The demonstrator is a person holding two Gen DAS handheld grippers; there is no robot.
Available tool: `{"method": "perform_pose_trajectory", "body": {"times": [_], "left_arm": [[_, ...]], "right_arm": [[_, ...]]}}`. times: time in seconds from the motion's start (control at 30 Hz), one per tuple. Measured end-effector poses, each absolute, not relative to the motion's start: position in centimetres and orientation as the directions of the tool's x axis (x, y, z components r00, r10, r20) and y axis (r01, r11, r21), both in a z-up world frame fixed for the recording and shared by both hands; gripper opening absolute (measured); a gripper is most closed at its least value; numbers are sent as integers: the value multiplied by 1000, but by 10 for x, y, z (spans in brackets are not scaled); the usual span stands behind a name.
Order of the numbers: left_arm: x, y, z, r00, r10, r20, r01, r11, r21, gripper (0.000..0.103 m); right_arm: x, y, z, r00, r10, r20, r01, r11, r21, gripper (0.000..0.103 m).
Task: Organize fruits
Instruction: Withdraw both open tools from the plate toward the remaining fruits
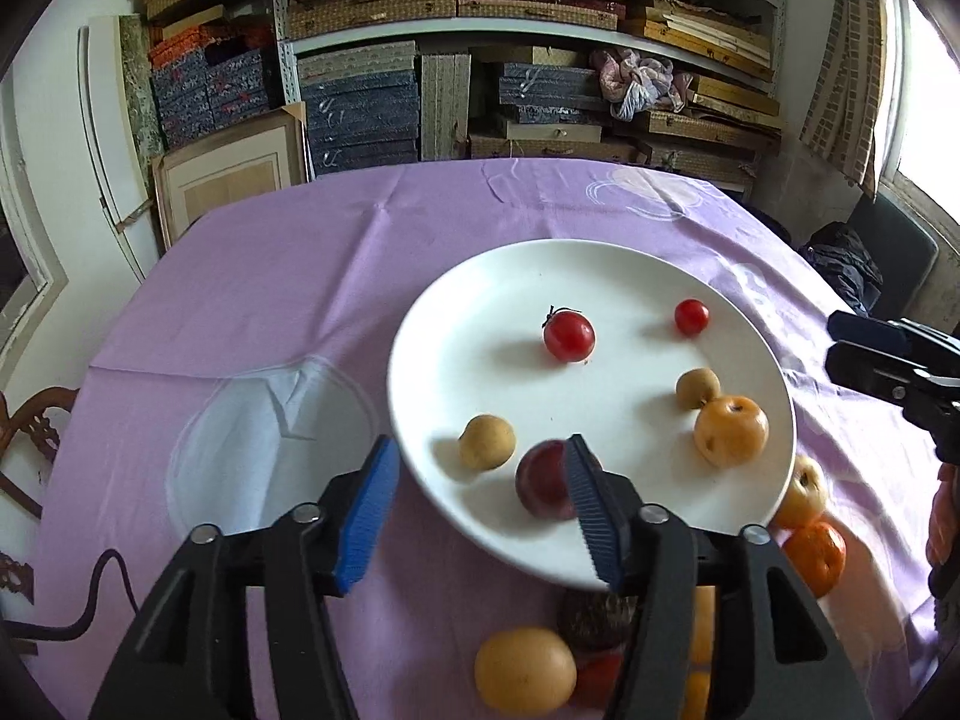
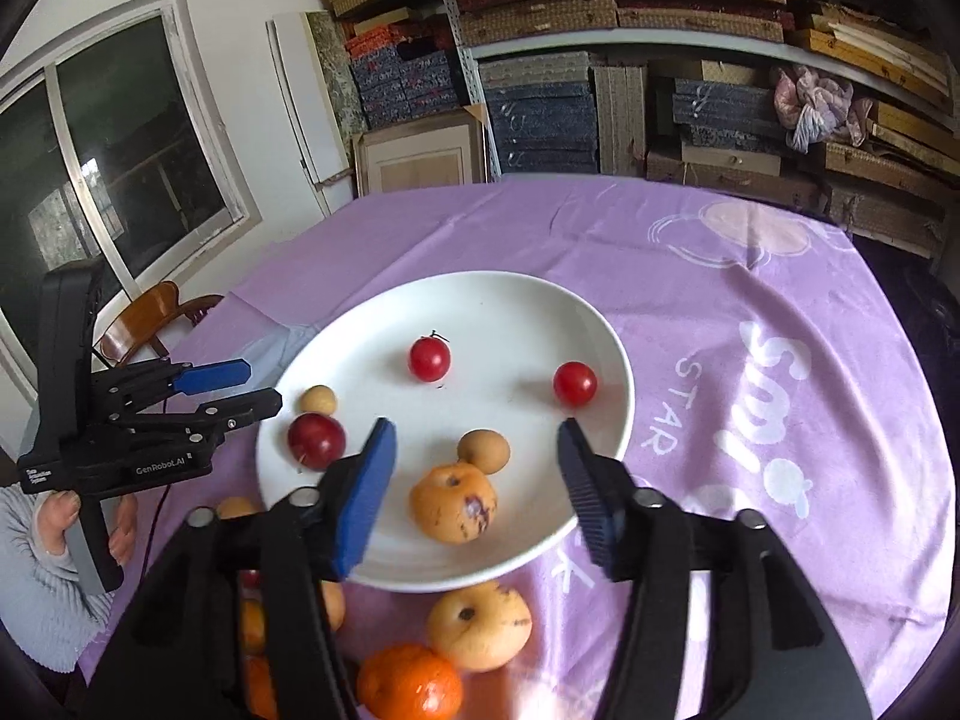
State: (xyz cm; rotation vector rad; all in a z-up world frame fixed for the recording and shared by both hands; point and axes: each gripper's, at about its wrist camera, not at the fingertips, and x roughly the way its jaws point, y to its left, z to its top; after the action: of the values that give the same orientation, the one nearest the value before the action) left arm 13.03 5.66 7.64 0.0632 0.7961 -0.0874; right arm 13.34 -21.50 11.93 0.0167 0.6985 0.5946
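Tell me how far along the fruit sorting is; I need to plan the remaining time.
Six fruits sit on the white plate, including two cherry tomatoes and a dark plum. Both the left gripper and right gripper are open, holding nothing. A tangerine, a yellow fruit and others remain on the cloth.

left claw point(image 1: 483, 510): agape | right claw point(image 2: 477, 492): agape (both level)
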Motion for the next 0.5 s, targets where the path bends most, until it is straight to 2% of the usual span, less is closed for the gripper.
{"method": "perform_pose_trajectory", "body": {"times": [0.1,0.17,0.2,0.33,0.5], "left_arm": [[79,56,84,723,-62,-688,124,991,41,77],[47,54,83,735,-79,-674,136,990,32,84],[29,53,81,740,-97,-666,147,989,19,90],[-30,38,68,752,-155,-640,199,980,-4,93],[-66,17,51,721,-229,-654,258,965,-54,93]], "right_arm": [[76,-227,126,639,530,-558,-544,824,159,82],[38,-234,123,658,546,-519,-565,813,139,97],[22,-237,121,663,560,-498,-577,805,137,98],[-17,-251,102,678,601,-423,-594,787,166,99],[-13,-258,92,652,594,-471,-563,796,225,99]]}}
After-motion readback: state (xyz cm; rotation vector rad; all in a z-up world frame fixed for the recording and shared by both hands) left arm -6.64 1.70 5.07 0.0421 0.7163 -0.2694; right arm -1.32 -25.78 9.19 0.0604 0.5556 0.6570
